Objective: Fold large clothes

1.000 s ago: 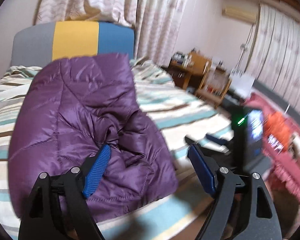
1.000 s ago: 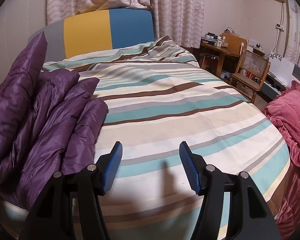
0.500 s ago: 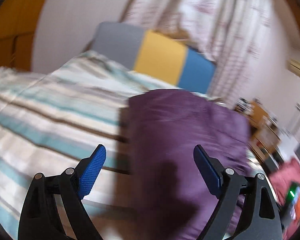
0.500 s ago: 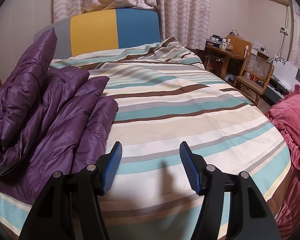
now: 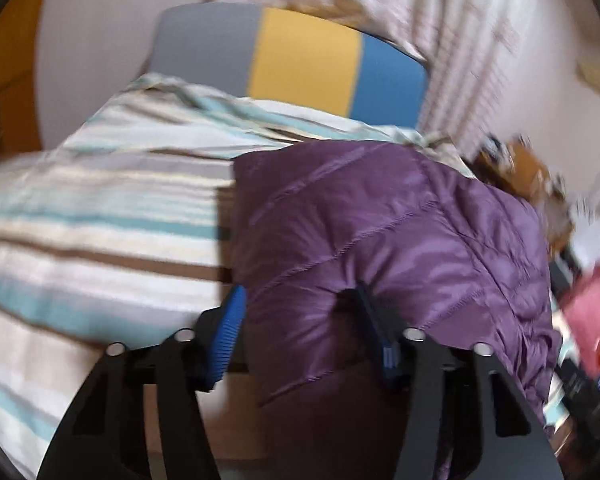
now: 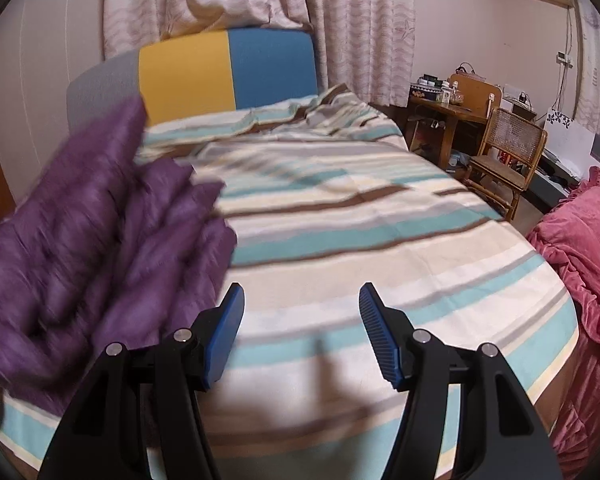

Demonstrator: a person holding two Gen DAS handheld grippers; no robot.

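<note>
A purple quilted jacket (image 5: 380,208) lies in a puffy heap on the striped bed (image 5: 100,220). My left gripper (image 5: 300,300) is at the heap's near left edge. Its jaws are closing, and a thick fold of the jacket bulges between the blue pads, the right pad dented into the fabric. In the right wrist view the jacket (image 6: 100,220) is blurred at the left of the bed (image 6: 360,220). My right gripper (image 6: 300,296) hovers over bare sheet beside it, open, with nothing between its fingers.
A grey, yellow and blue headboard (image 6: 220,72) stands at the bed's far end under curtains. A wooden desk (image 6: 444,108) and a cane chair (image 6: 508,148) are at the right. A pink blanket (image 6: 580,248) lies off the bed's right side.
The left gripper swung across to the jacket's left edge and its jaws narrowed around a fold there. In the right view the jacket has shifted and blurs. The right gripper stayed put.
</note>
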